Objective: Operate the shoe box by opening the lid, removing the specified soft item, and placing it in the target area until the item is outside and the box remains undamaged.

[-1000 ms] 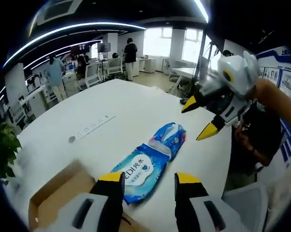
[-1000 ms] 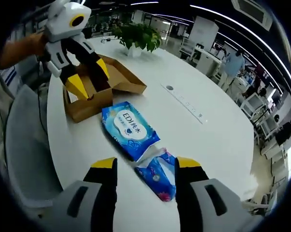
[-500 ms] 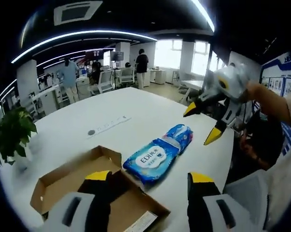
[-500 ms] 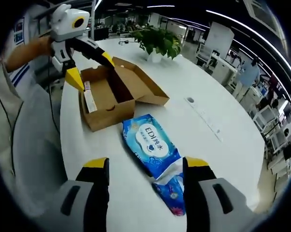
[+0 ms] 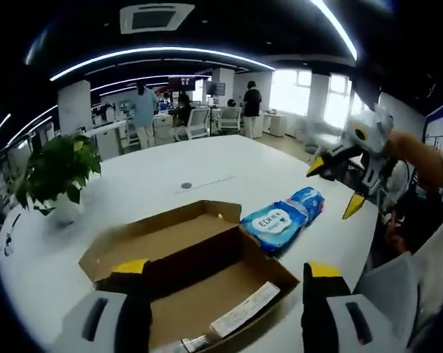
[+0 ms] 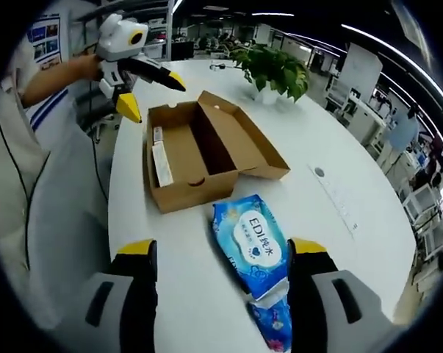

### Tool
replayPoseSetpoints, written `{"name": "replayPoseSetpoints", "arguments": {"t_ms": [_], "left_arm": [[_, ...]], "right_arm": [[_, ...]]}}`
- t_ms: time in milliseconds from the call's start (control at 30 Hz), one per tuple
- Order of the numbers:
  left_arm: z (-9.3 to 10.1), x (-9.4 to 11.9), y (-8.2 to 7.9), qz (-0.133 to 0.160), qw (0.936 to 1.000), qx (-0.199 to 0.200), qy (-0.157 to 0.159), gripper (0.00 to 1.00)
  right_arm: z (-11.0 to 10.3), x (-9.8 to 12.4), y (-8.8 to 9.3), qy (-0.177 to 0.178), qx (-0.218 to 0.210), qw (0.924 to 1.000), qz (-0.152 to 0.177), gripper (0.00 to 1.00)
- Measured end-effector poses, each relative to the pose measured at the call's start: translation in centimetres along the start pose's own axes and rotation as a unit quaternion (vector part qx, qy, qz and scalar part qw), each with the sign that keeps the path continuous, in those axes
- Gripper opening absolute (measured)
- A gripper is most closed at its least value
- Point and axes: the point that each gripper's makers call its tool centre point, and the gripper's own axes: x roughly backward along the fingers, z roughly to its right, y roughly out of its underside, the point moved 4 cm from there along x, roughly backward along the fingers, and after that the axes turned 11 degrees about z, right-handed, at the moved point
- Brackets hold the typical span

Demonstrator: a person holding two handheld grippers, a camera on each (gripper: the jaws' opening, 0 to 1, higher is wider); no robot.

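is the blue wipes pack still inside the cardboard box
No, the blue wet-wipes pack lies on the white table beside the open brown cardboard shoe box, not in it.

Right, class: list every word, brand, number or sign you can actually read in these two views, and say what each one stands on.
"EDI": on the blue wipes pack, beside the open shoe box on the white table; the characters after it are too blurred to read.
White label strip inside the box: print too small to read.
Wall posters: too blurred to read.
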Motion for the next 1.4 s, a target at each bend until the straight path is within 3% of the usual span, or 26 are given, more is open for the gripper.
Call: {"name": "replayPoseSetpoints", "arguments": {"t_ms": [267,500,867,1133,1400], "left_arm": [[-3.3,2.4,2.0,-0.008,0.9984,0.015,-0.053,0.93],[-4.9,3.2,3.1,-0.008,0.997,0.025,-0.072,1.0],[-8.1,4.9,5.9,-0.018,0.9924,0.054,-0.109,0.99],[-9.9,5.9,7.8,-0.019,0.9859,0.083,-0.144,0.78],[-11.3,6.4,9.8,-0.039,0.979,0.098,-0.175,0.57]], "right_arm": [[-0.9,-1.9,-1.2,-0.033,0.026,0.9991,-0.003,0.68],[-1.7,-3.6,-2.0,-0.057,0.04,0.9975,-0.006,0.68],[-2.5,-6.8,-3.1,-0.086,0.054,0.9949,-0.006,0.66],[-3.4,-9.3,-3.7,-0.108,0.062,0.9921,-0.004,0.59],[-3.9,-11.7,-3.9,-0.127,0.073,0.9892,-0.01,0.54]]}}
